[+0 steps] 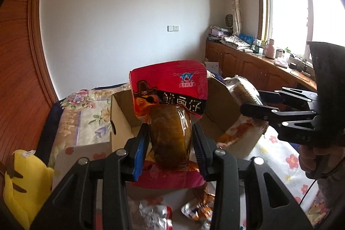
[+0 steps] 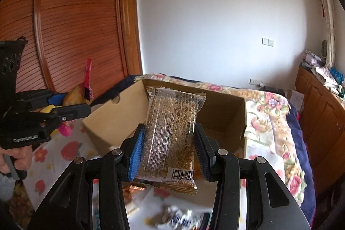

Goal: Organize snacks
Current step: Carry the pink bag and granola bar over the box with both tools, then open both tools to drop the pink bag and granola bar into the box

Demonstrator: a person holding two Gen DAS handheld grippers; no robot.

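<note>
Left gripper [image 1: 170, 143] clamps red packet [image 1: 168, 87] | right gripper [image 2: 170, 150] clamps grain bar [image 2: 172, 128] | cardboard box [image 2: 228, 113] ahead

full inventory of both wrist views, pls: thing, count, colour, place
red snack packet: 1, red and brown, in left gripper
grain snack packet: 1, clear and gold, in right gripper
cardboard box: 1, brown, open, on bed
loose wrappers: several, silver and orange, near edge of bed
plush toy: 1, yellow, left of box
floral bedding: 1, multicolour, under box
left gripper: 1, black, blue pad
right gripper: 1, black, blue pad
</note>
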